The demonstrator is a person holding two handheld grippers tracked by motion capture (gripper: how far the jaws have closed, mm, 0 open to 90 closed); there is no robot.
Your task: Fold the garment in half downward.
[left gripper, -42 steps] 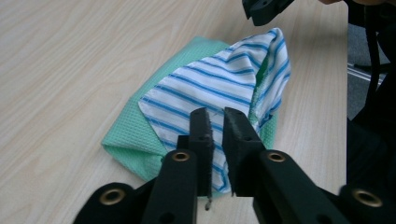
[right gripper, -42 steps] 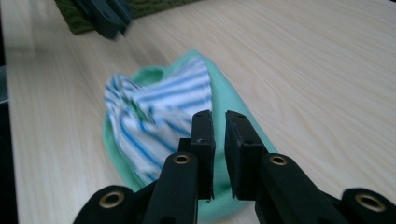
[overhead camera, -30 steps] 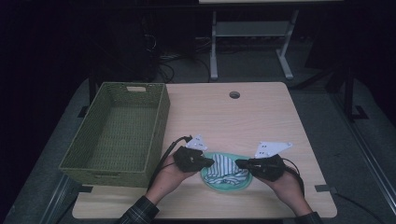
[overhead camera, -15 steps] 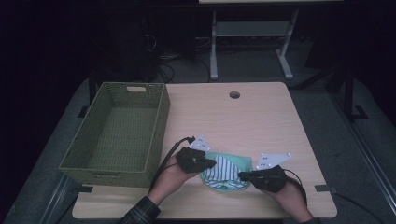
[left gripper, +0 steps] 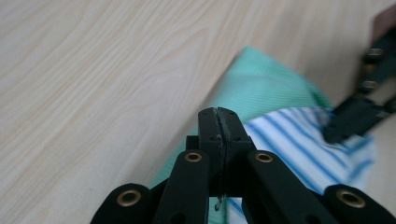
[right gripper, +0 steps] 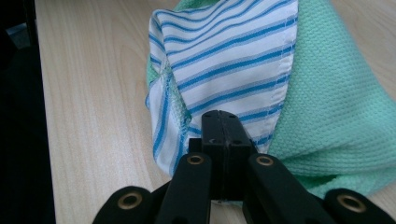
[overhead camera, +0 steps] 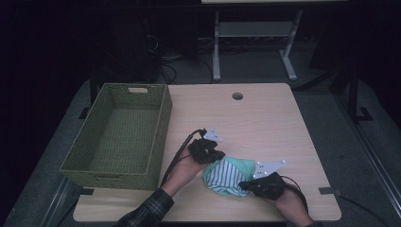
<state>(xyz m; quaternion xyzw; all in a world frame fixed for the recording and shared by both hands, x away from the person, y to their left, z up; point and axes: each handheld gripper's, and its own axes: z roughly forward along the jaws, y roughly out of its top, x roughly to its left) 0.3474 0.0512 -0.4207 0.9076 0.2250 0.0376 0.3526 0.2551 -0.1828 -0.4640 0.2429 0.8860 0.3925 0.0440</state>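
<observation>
The green and blue-striped cloth (overhead camera: 227, 176) lies part-folded near the table's (overhead camera: 265, 123) front edge. The left gripper (overhead camera: 213, 155) and right gripper (overhead camera: 246, 185) each pinch an edge, jaws pressed together. Folding appears midway; the wicker basket (overhead camera: 118, 137) at the left edge holds nothing.

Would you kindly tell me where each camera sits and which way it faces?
High view: above the person's side, facing forward and down on the table and basket; both forearms show.
Left gripper view: on the left gripper, along its shut fingers toward the cloth.
Right gripper view: on the right gripper, facing the cloth.
All share the cloth.
</observation>
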